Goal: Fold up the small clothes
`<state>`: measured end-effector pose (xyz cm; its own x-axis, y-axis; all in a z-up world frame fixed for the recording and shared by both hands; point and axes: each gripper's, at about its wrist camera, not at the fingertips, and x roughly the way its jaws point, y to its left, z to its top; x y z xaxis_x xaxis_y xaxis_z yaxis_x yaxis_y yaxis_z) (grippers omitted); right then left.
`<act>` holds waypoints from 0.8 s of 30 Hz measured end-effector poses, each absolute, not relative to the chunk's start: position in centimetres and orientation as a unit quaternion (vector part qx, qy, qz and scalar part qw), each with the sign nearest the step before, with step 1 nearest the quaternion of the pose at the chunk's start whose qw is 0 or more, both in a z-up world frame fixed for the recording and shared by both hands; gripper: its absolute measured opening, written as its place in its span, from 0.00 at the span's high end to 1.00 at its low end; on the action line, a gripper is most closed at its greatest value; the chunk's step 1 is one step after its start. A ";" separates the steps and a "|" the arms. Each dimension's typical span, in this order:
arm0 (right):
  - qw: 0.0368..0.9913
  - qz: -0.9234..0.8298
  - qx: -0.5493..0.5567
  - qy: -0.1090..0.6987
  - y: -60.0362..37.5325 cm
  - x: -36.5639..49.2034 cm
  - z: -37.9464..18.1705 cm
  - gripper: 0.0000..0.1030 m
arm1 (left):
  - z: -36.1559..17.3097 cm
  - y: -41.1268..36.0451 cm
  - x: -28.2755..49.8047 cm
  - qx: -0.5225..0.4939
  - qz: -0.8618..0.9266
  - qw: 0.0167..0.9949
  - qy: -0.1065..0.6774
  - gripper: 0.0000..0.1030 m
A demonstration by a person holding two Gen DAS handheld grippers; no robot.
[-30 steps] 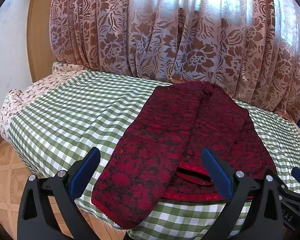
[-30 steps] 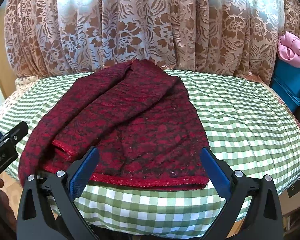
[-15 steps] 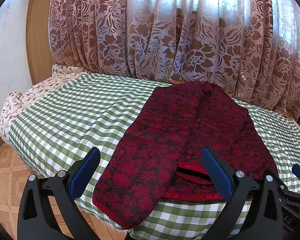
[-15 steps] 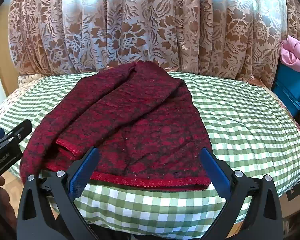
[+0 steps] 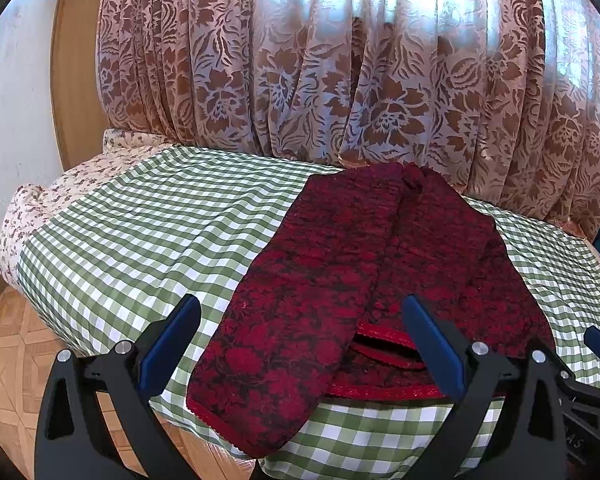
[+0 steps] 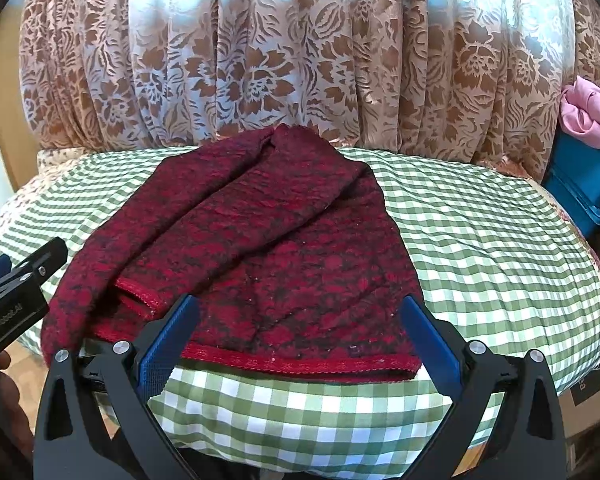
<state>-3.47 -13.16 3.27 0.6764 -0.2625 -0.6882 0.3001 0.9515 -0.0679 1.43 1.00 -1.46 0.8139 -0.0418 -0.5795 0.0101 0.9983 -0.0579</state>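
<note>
the dark red garment (image 5: 364, 280) is lying on the green-and-white checked cloth (image 5: 148, 232), reaching from the near edge back toward the floral curtain (image 5: 340, 60). its knit is showing a black flower pattern over deep red, with a brighter red trim running along the near hem. 1 long panel is folding over the left side and its end is hanging slightly over the near edge. the left gripper (image 5: 300, 340) is hovering just short of that end, its 2 blue fingers spread wide and holding nothing. the right gripper (image 6: 296, 340) is likewise gaping wide and empty above the hem at the near edge.
</note>
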 end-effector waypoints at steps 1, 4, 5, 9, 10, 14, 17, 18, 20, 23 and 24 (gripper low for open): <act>0.915 -0.153 0.026 0.374 -13.1 -3.4 3.2 0.03 | -1.5 1.0 1.5 -0.026 -0.013 0.951 0.306 0.02; 0.913 -0.150 0.024 0.378 -12.9 -3.2 3.0 0.03 | -1.7 1.1 1.7 -0.028 -0.013 0.950 0.311 0.02; 0.913 -0.149 0.023 0.379 -13.0 -3.1 3.0 0.03 | -1.8 1.2 1.8 -0.029 -0.014 0.949 0.314 0.02; 0.911 -0.148 0.026 0.385 -13.2 -2.7 2.8 0.03 | -2.2 1.2 2.3 -0.027 -0.018 0.946 0.322 0.02; 0.910 -0.146 0.029 0.387 -13.4 -2.6 2.7 0.03 | -2.4 1.3 2.4 -0.027 -0.021 0.945 0.324 0.02; 0.913 -0.102 0.051 0.393 -14.2 -2.1 2.4 0.03 | -2.6 2.3 3.1 -0.023 -0.034 0.944 0.327 0.02; 0.916 -0.058 0.085 0.387 -15.4 -1.4 2.8 0.03 | -2.5 3.7 3.4 -0.020 -0.038 0.944 0.327 0.02; 0.913 -0.037 0.110 0.391 -16.1 -0.8 2.8 0.03 | -2.6 4.1 3.4 -0.009 -0.033 0.943 0.332 0.02; 0.902 -0.004 0.148 0.405 -16.9 0.4 2.5 0.08 | -3.0 4.7 3.4 0.002 -0.043 0.939 0.341 0.02; 0.877 0.040 0.213 0.429 -17.8 3.0 1.2 0.22 | -4.1 5.3 3.1 0.010 -0.066 0.930 0.361 0.03; 0.867 0.047 0.231 0.440 -18.1 4.1 0.5 0.28 | -4.6 5.3 2.9 0.015 -0.073 0.926 0.369 0.03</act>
<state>4.10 -18.07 0.51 0.6085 0.2850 -0.7406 0.1214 0.8889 0.4417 2.88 5.35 -4.56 0.7166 -0.1248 -0.6862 0.1472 0.9888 -0.0262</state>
